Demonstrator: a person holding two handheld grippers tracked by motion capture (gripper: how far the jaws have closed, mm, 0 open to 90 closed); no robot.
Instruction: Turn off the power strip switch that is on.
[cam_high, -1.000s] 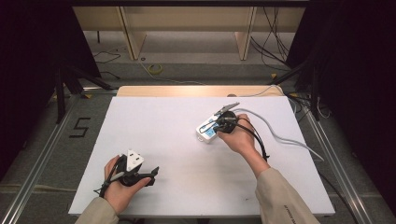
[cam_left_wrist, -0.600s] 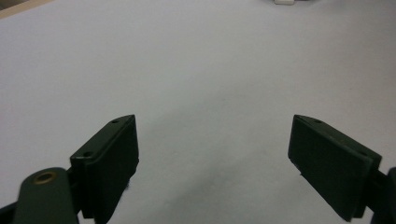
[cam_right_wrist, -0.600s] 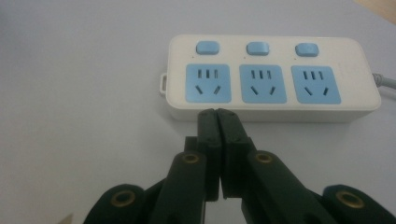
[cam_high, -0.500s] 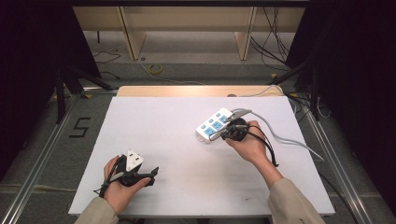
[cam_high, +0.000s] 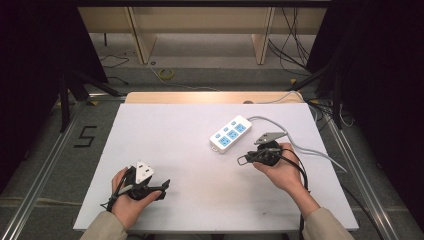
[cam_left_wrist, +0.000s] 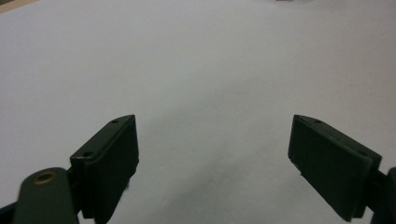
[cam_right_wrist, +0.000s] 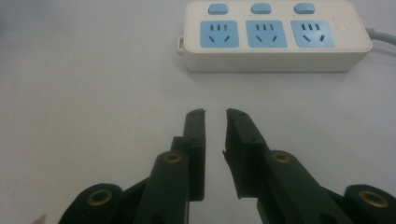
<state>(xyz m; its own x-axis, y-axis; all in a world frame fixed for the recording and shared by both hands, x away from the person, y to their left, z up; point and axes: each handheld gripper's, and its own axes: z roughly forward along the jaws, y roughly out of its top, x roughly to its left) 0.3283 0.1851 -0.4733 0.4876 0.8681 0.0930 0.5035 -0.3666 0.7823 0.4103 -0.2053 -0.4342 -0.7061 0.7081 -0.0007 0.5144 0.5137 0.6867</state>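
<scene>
A white power strip (cam_high: 230, 133) with three blue sockets lies slantwise on the white table (cam_high: 170, 130), right of centre; its grey cord (cam_high: 310, 150) trails off to the right. In the right gripper view the strip (cam_right_wrist: 275, 37) lies ahead, sockets up, untouched. My right gripper (cam_high: 243, 159) hovers just in front of it, pointing left. Its jaws have just been opening and stand a little apart (cam_right_wrist: 215, 114) with nothing between them. My left gripper (cam_high: 157, 186) rests near the table's front left. Its jaws are open wide (cam_left_wrist: 215, 144) over bare tabletop.
Wooden furniture legs (cam_high: 142, 40) and loose cables (cam_high: 167, 74) lie on the floor beyond the table. Metal rails (cam_high: 45, 170) run along both sides of the table. A "5" (cam_high: 86, 136) is marked on the floor at the left.
My right gripper has drawn back from the power strip toward the front right, and its jaws have parted slightly. The strip stays where it lay. The left gripper has not moved.
</scene>
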